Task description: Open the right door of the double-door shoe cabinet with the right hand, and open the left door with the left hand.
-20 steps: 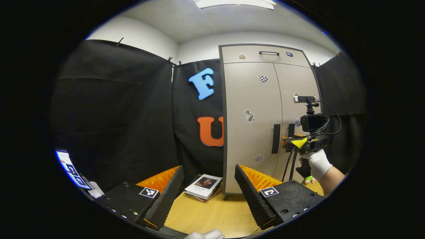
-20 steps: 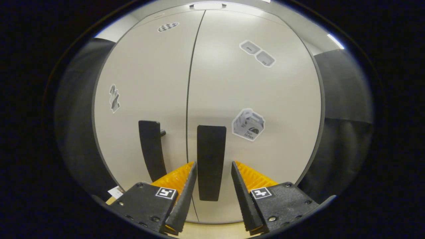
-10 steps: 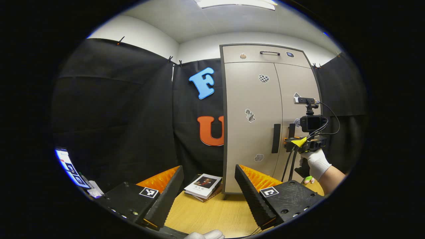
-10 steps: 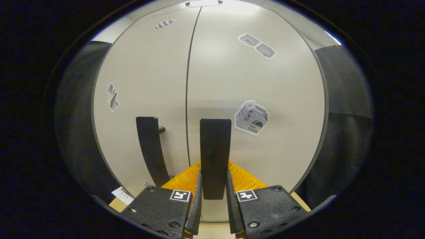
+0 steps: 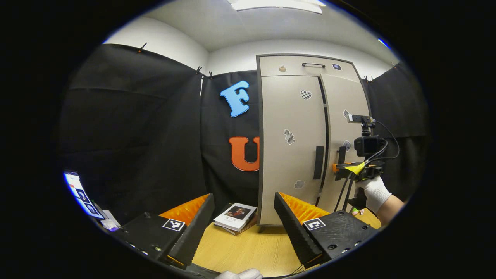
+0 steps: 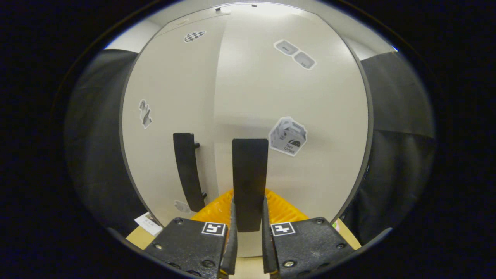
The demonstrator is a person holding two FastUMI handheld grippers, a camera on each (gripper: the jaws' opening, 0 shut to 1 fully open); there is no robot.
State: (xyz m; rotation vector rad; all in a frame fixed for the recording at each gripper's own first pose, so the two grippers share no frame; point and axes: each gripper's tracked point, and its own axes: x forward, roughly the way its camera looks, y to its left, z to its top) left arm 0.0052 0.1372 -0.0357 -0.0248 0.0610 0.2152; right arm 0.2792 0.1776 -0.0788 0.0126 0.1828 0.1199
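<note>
Your right gripper (image 6: 248, 248) clamps the right door's black handle (image 6: 250, 182) to swing it off the closed left door (image 5: 290, 147), while your left gripper (image 5: 244, 221) waits spread.

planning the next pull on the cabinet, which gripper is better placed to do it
Right: the right gripper is shut on the right door handle, door ajar. The left gripper is open, far from the left door handle.

shoe cabinet (image 5: 292, 128) doors: smooth, matt beige laminate
handles (image 6: 250, 182): matt black plastic
counter (image 5: 248, 248): light wood grain
book (image 5: 235, 217): glossy paper cover
</note>
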